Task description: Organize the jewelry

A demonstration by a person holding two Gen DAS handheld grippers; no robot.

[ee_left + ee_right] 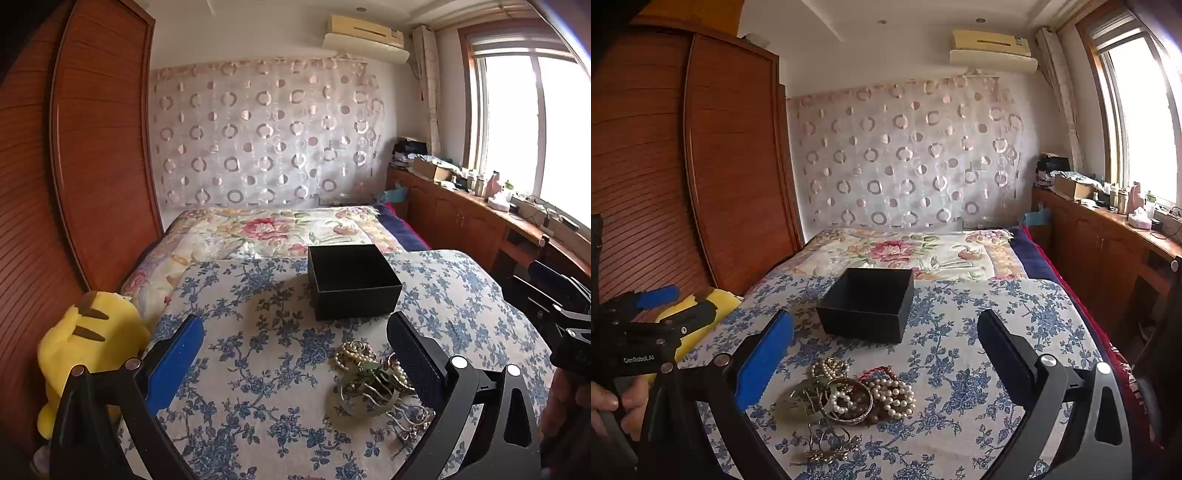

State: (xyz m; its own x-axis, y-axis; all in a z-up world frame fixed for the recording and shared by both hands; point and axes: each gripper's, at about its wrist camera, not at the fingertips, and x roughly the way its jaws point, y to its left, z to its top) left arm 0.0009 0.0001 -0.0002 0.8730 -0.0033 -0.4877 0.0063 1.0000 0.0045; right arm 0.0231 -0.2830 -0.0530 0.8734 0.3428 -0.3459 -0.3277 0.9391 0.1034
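Both grippers hold their blue-padded fingers wide apart, gripping nothing. The left gripper (295, 354) hovers with the jewelry pile (373, 384) just inside its right finger. The right gripper (886, 354) frames the same pile (849, 398) between its fingers. The pile lies on a blue floral cloth (960, 369), near an open black box (868, 306) beyond it. Pearl strands, bangles and a metal hair claw lie tangled together: likely light, loose and slippery, snagging on each other. A stiff bangle rim looks the surest place to pinch.
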